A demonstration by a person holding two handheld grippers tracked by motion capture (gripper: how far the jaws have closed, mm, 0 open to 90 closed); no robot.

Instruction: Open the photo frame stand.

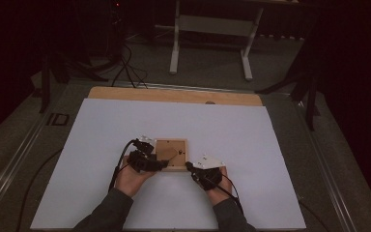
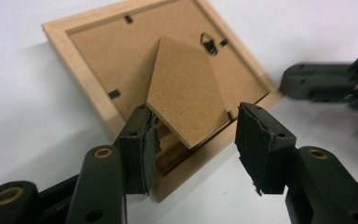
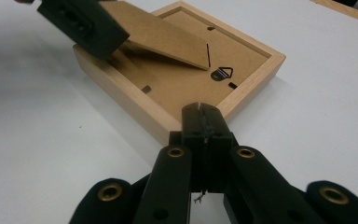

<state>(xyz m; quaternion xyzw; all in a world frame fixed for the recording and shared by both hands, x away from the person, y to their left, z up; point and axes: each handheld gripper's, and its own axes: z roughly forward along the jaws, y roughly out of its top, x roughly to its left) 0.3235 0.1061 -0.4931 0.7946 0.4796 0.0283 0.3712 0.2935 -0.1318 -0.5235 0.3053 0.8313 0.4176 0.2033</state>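
Observation:
A wooden picture frame (image 1: 171, 153) lies back-side up on the white sheet, its brown fibreboard stand flap (image 2: 186, 93) lifted at an angle. My left gripper (image 2: 196, 135) is open, with the flap's free end between its jaws. The left pad (image 2: 142, 144) sits at the flap's corner and the right pad (image 2: 258, 144) stands apart from it. From the frame's left side my left gripper (image 1: 160, 164) reaches in. My right gripper (image 3: 204, 116) is shut with nothing in it, its tips at the frame's (image 3: 135, 100) near corner. The right gripper (image 1: 189, 166) lies at the frame's lower right.
A white sheet (image 1: 251, 145) covers the table, with a wooden strip (image 1: 174, 95) along the far edge. A white stand's legs (image 1: 175, 53) and cables (image 1: 125, 67) are on the floor beyond. The person's forearms come in from the bottom edge.

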